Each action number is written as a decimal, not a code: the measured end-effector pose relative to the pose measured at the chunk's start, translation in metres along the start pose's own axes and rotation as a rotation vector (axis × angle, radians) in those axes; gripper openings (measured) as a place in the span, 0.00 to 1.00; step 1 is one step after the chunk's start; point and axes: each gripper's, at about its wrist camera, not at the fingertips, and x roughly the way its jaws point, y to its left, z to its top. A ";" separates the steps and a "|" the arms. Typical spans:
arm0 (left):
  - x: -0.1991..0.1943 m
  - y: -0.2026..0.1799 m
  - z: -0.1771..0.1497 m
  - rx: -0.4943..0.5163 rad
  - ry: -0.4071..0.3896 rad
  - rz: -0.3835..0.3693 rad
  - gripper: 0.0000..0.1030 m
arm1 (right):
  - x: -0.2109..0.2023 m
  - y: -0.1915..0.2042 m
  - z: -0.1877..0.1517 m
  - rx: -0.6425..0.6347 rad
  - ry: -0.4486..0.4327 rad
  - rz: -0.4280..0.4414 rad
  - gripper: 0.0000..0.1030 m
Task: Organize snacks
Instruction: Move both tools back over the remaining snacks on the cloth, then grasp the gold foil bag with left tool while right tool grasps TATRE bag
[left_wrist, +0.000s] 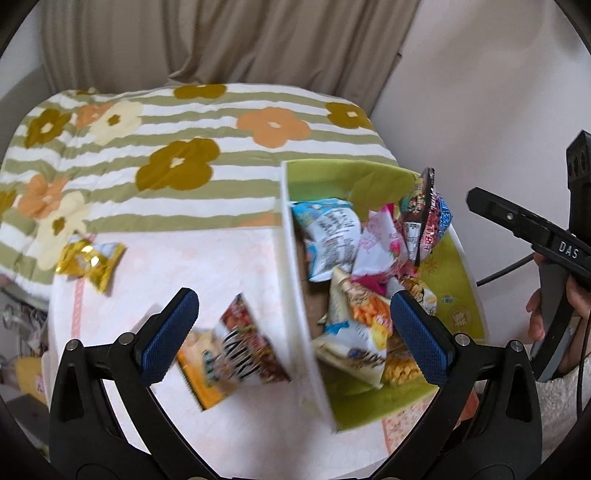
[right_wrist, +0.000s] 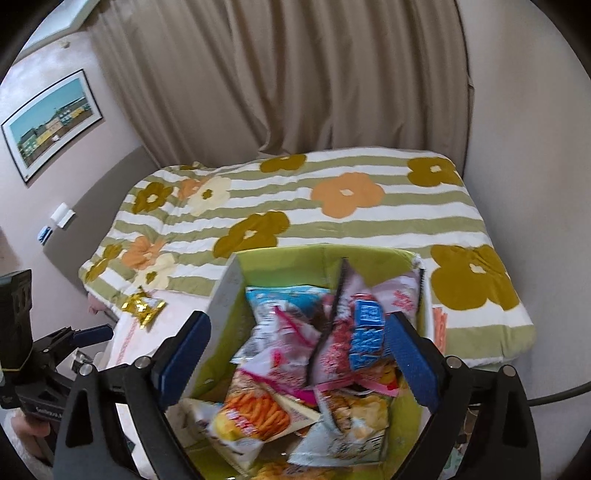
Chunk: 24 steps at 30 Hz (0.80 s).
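A white box with a green inside (left_wrist: 295, 258) (right_wrist: 225, 291) holds several snack packets. My left gripper (left_wrist: 293, 325) is open and empty; a yellow and red noodle packet (left_wrist: 236, 354) lies on the white table just below it, left of the box. A gold packet (left_wrist: 92, 260) (right_wrist: 144, 304) lies at the table's far left. My right gripper (right_wrist: 297, 350) is open and empty above the packets in the box, over a blue and pink packet (right_wrist: 365, 336) and an orange packet (right_wrist: 251, 413). In the left wrist view the right gripper (left_wrist: 524, 229) is beyond the box's right side.
The white table (left_wrist: 207, 266) stands against a bed with a green-striped flowered quilt (left_wrist: 192, 133) (right_wrist: 332, 206). Beige curtains (right_wrist: 295, 74) hang behind the bed. A framed picture (right_wrist: 51, 122) hangs on the left wall. The left gripper (right_wrist: 55, 354) shows at the right wrist view's left edge.
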 end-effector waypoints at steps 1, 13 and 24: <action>-0.008 0.006 -0.003 -0.011 -0.011 0.007 1.00 | -0.003 0.007 -0.001 -0.005 -0.006 0.016 0.91; -0.077 0.118 -0.026 -0.116 -0.110 0.070 1.00 | -0.003 0.100 -0.015 -0.065 -0.018 0.077 0.91; -0.081 0.229 -0.023 -0.051 -0.037 -0.009 1.00 | 0.027 0.189 -0.038 0.047 0.011 0.001 0.91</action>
